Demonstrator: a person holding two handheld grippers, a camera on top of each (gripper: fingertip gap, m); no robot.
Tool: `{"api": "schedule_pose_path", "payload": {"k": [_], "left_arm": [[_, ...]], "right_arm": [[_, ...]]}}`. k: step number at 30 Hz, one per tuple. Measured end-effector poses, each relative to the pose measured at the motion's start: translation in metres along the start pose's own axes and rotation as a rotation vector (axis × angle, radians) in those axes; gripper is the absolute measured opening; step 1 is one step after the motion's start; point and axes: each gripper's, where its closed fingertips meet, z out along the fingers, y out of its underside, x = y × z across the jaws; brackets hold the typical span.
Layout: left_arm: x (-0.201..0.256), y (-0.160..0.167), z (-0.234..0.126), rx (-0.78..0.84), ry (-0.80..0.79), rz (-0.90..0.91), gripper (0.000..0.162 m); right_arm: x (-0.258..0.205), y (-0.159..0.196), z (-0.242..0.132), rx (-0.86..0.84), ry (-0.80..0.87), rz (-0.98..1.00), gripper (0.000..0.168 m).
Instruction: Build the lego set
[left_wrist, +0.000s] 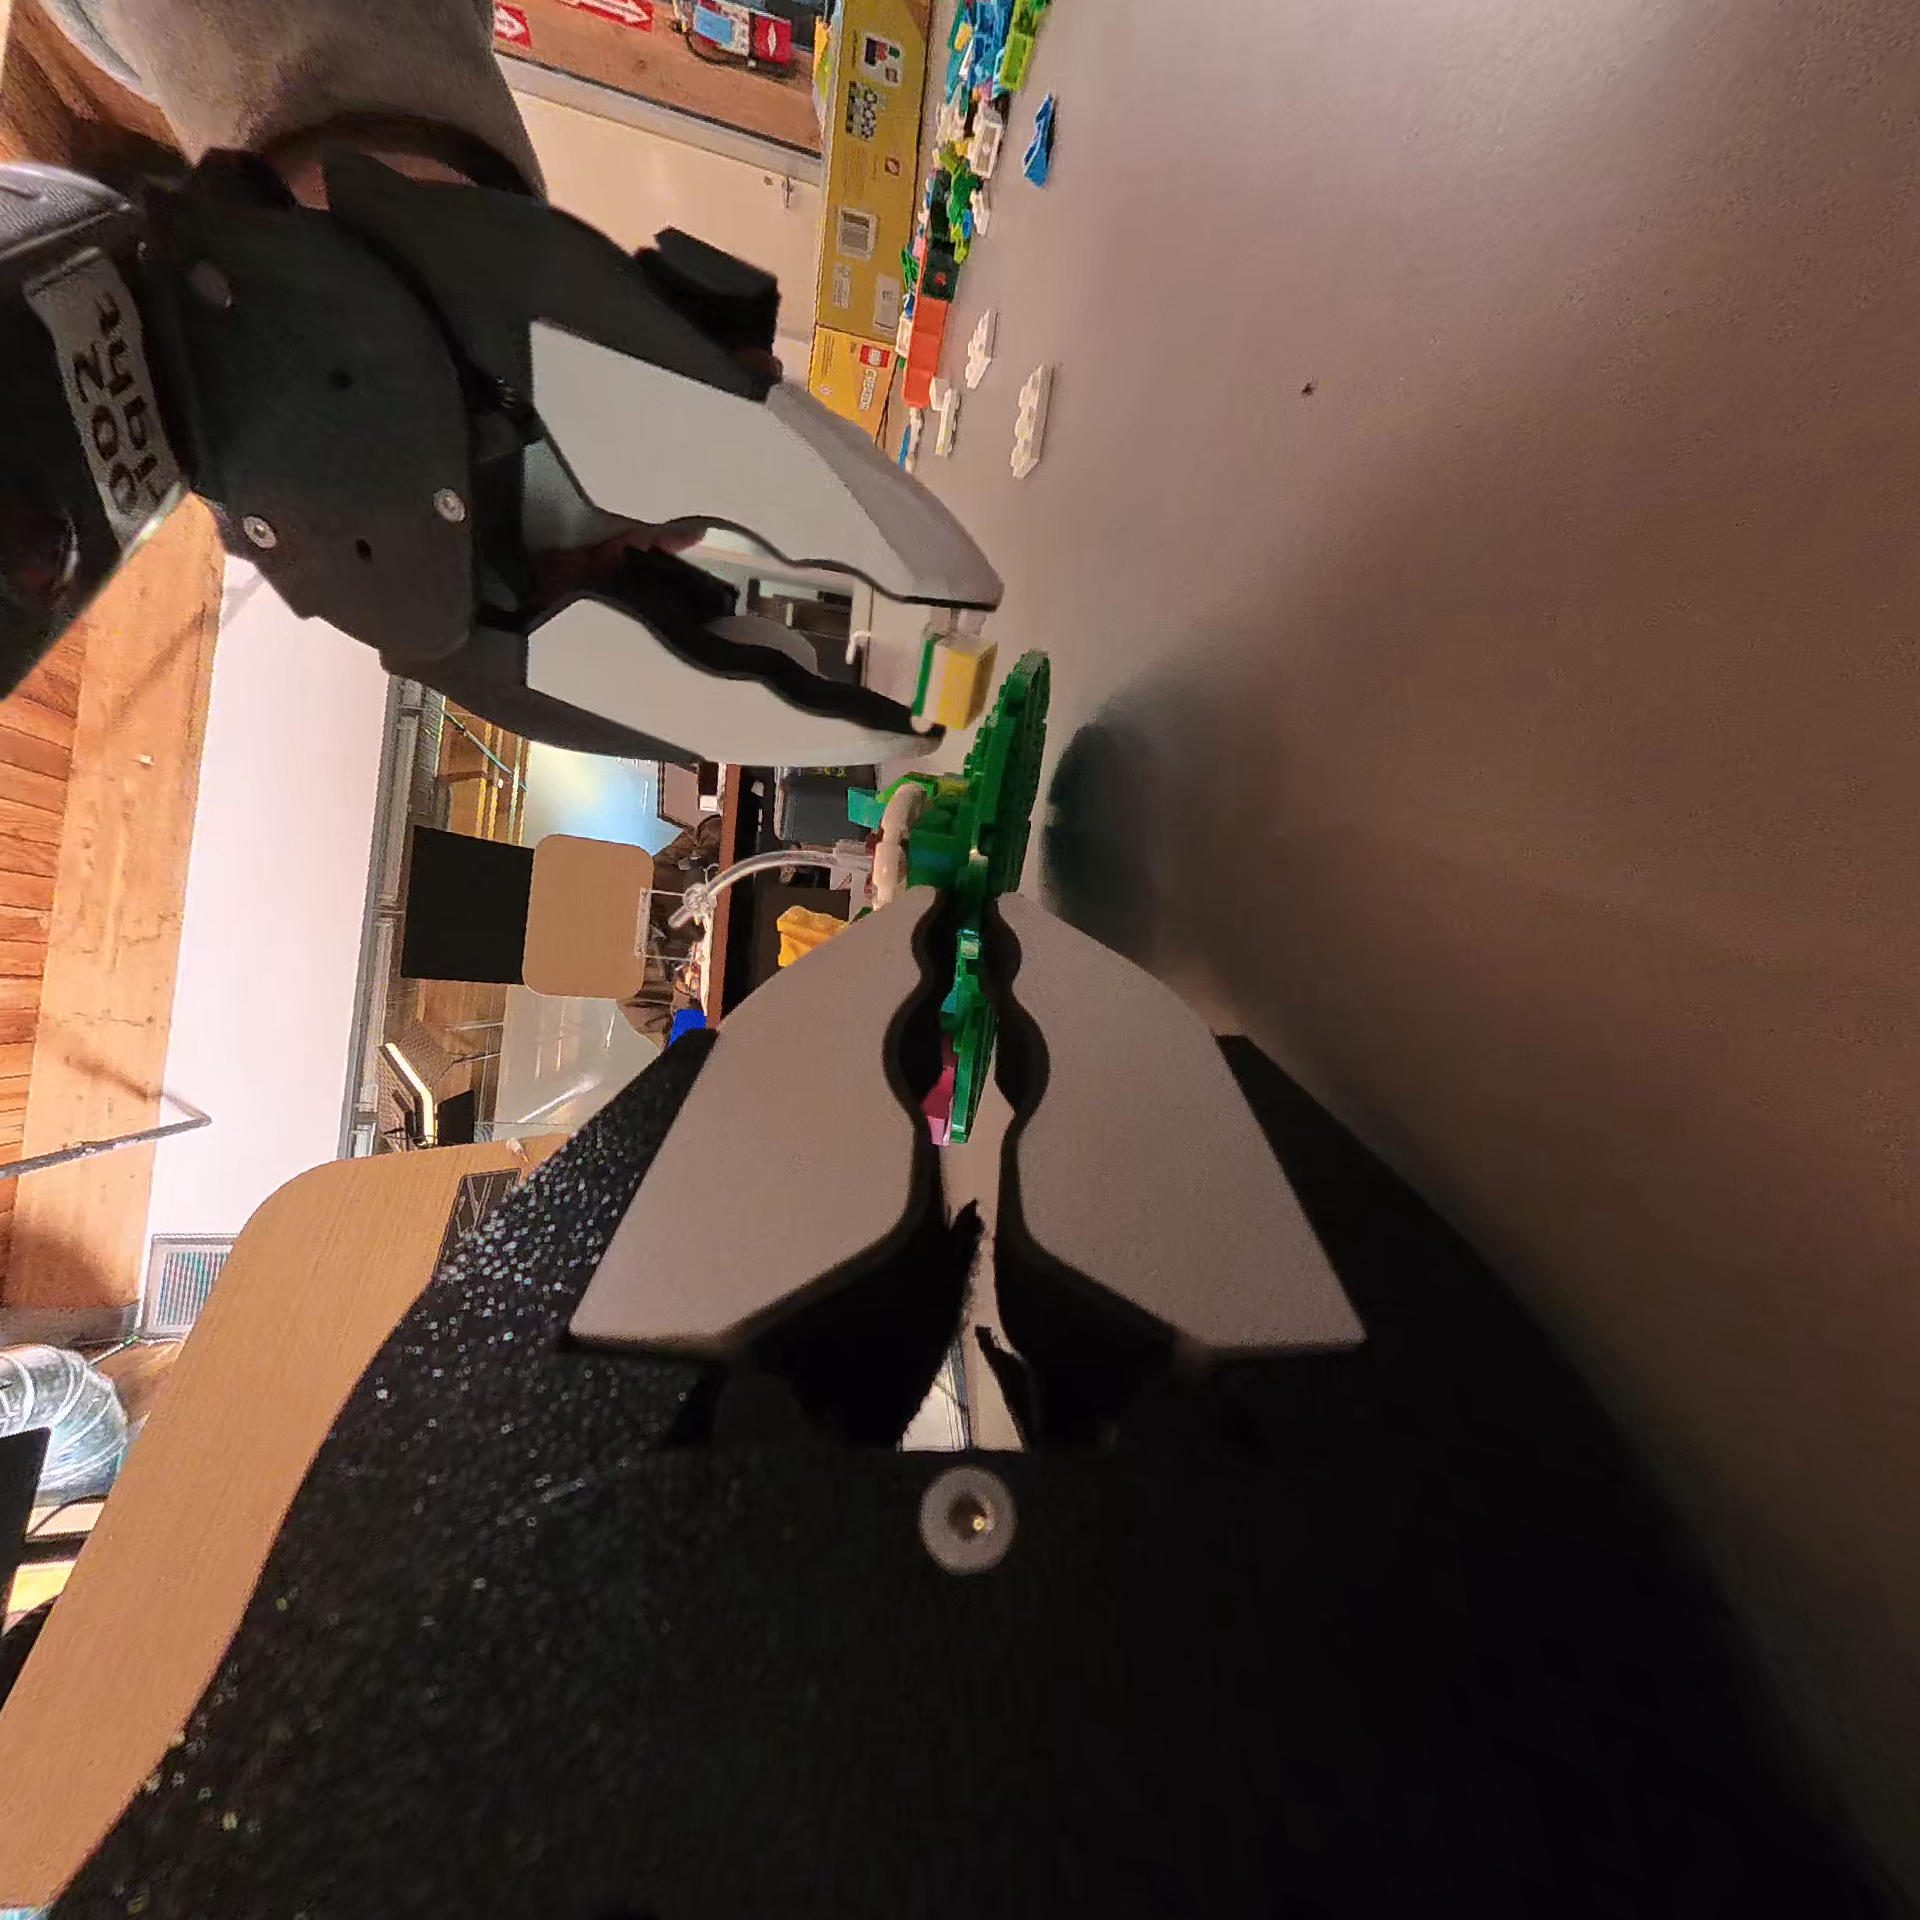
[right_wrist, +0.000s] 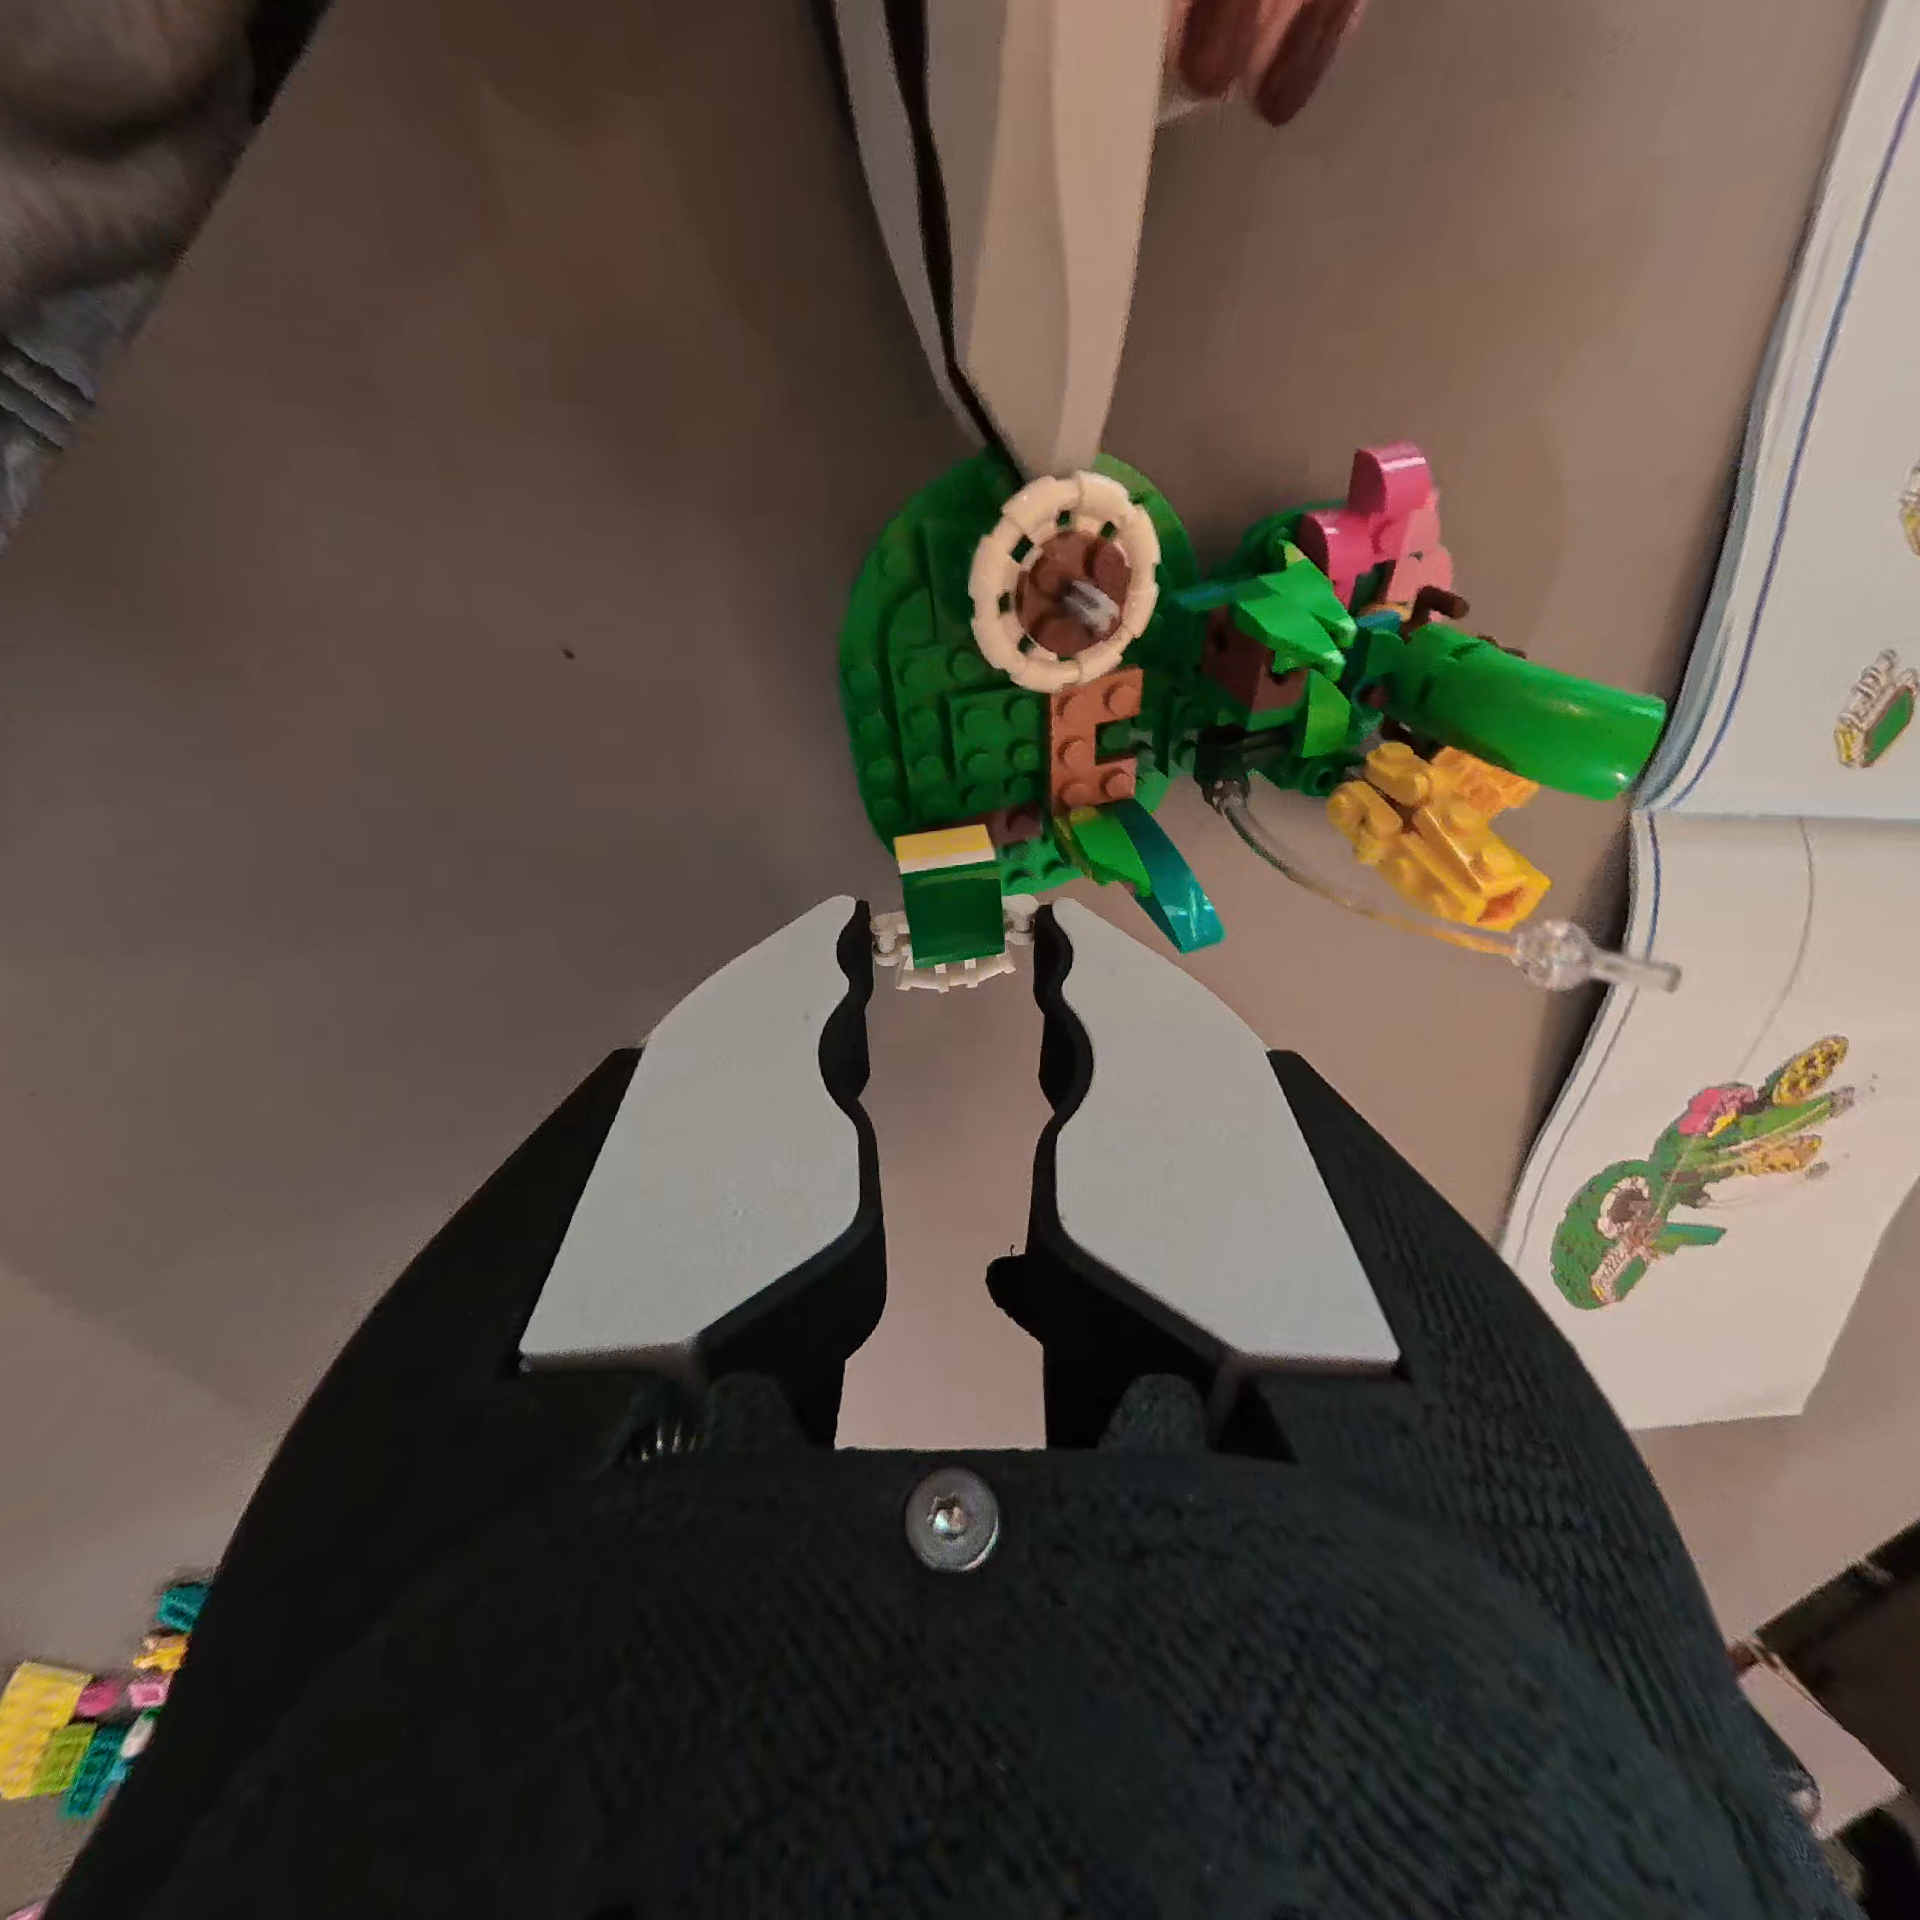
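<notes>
The lego model (right_wrist: 935, 707) is a round green plate with a white ring around brown studs, plus pink, yellow and green flower parts. In the left wrist view the plate (left_wrist: 1013, 748) stands on edge against the grey table. My left gripper (left_wrist: 961, 914) is shut on the plate's rim; one of its fingers (right_wrist: 1049, 260) shows from above in the right wrist view. My right gripper (right_wrist: 951, 920) is shut on a small sub-assembly (right_wrist: 951, 904) of white ring, green slope and yellow brick, held at the plate's near edge. It also shows in the left wrist view (left_wrist: 956, 681).
An open instruction booklet (right_wrist: 1766, 1143) lies on the right of the table. Loose bricks (right_wrist: 73, 1725) lie at the near left. In the left wrist view more loose bricks (left_wrist: 977, 208) and a yellow box (left_wrist: 873, 208) sit at the far end. About 6 cm separates my left fingertips from my right.
</notes>
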Motion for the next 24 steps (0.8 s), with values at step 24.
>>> {"api": "schedule_pose_path", "payload": {"k": [24], "left_arm": [[-0.003,0.003,-0.001,-0.025,-0.023,0.026,0.005]], "right_arm": [[-0.005,0.038,0.007,-0.216,-0.012,0.084,0.029]]}}
